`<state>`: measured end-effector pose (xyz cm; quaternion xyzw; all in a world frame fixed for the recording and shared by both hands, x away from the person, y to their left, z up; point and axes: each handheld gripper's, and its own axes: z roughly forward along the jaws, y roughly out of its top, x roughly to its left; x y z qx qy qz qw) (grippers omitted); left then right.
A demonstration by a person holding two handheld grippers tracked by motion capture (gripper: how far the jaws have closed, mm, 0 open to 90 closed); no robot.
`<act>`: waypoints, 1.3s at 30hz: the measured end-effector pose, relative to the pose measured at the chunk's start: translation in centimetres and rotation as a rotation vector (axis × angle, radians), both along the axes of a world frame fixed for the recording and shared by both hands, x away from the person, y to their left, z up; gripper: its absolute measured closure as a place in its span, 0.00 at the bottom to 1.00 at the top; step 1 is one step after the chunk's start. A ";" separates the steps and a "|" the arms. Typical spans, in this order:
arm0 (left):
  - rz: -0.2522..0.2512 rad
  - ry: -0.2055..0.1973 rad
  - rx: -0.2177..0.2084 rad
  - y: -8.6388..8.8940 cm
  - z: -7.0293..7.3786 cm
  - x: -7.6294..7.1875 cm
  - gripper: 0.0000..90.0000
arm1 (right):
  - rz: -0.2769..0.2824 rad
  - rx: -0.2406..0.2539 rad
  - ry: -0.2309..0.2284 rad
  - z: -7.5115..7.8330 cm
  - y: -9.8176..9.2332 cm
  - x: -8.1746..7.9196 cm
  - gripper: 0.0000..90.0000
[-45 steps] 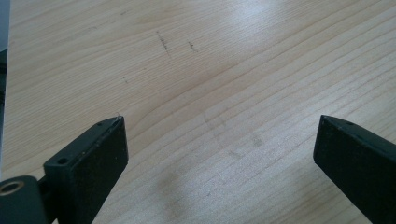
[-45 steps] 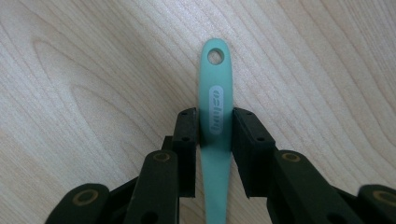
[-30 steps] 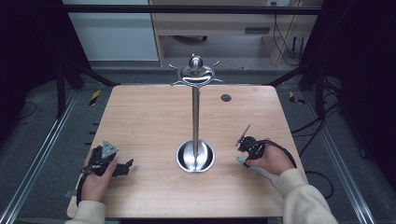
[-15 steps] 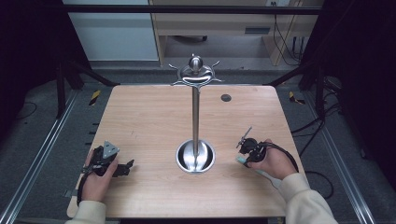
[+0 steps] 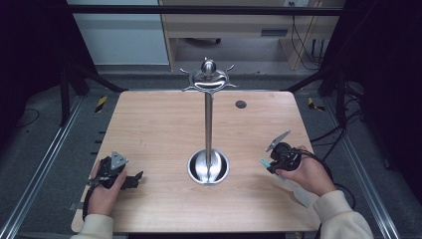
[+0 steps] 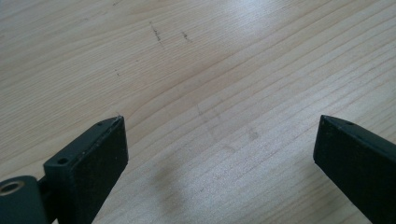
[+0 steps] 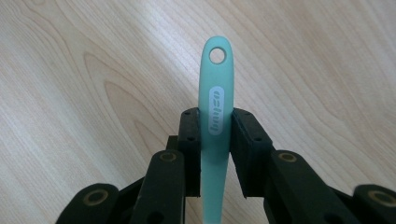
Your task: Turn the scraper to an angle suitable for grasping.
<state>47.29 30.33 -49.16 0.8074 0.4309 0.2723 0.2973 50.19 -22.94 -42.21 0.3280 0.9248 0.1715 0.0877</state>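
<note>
My right tool (image 7: 215,140) is clamped on a teal utensil handle (image 7: 215,93), jaws pressed on both flat sides about halfway along what I can see of it. The end with the hang hole pokes out past the jaw tips, and there's a pale logo patch right at the pinch point. From the high view that right tool (image 5: 272,160) sits over the worktop (image 5: 159,124) near its right edge, toward the near corner, and the rest of the teal utensil (image 5: 293,186) runs back under my right hand (image 5: 309,175) toward the near edge. Can't tell what kind of head it has.

My left tool (image 6: 215,154) is spread wide with only bare wood between the jaws; it (image 5: 132,180) sits by the near left corner. A tall metal hook stand (image 5: 208,119) is at the middle of the worktop, well apart from both tools.
</note>
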 end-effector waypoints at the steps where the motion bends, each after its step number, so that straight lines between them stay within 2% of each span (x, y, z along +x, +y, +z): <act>1: 0.000 0.000 0.000 0.0 0.0 0.0 0.03 | -0.009 0.017 -0.010 0.4 -0.2 -0.1 0.83; 8: 0.015 -0.012 -0.023 0.5 0.3 0.0 0.03 | -0.019 0.053 -0.037 1.7 -0.8 -0.3 0.83; 12: 0.014 -0.008 -0.019 0.5 0.2 0.0 0.03 | -0.021 0.080 -0.054 2.4 -1.1 -0.3 0.83; 16: 0.007 -0.006 -0.012 0.2 0.1 0.0 0.03 | -0.027 0.112 -0.082 3.5 -1.4 -0.6 0.83; 18: 0.006 -0.007 -0.011 0.2 0.1 0.0 0.03 | -0.024 0.146 -0.108 4.5 -1.7 -0.8 0.83; 29: 0.005 -0.005 -0.015 0.2 0.1 0.0 0.03 | -0.036 0.222 -0.180 6.9 -2.1 -1.1 0.83; 35: 0.003 0.000 -0.015 0.2 0.0 0.0 0.03 | -0.027 0.291 -0.256 8.1 -2.0 -1.3 0.83; 39: 0.015 -0.006 -0.029 0.5 0.1 0.0 0.03 | -0.024 0.380 -0.331 9.5 -2.3 -1.7 0.83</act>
